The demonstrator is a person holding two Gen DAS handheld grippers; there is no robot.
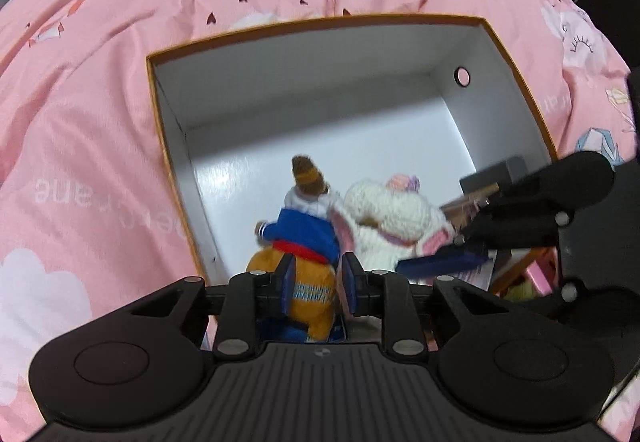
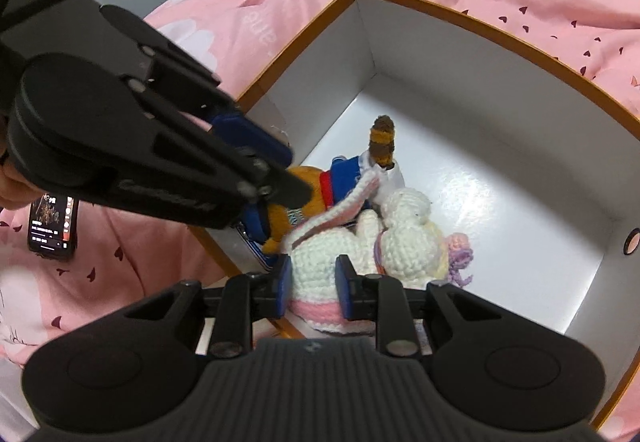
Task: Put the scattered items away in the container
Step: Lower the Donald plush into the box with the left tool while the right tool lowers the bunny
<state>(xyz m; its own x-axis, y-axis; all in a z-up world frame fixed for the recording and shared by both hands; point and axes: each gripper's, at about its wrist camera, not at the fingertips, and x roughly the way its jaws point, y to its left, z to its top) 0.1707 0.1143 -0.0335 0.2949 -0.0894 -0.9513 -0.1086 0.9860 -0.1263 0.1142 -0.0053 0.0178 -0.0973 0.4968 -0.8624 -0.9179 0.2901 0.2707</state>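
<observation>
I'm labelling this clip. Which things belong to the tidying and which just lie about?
Job:
orange-rimmed white cardboard box
orange plush toy in blue jacket
white crocheted bunny
left gripper
right gripper

Lying about:
black phone
pink printed bedcover

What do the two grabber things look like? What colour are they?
Both match: the left gripper and right gripper are black plastic with a ribbed top, round side discs and silver screws. Each has two short fingers with blue pads. No cables or sleeves show.
</observation>
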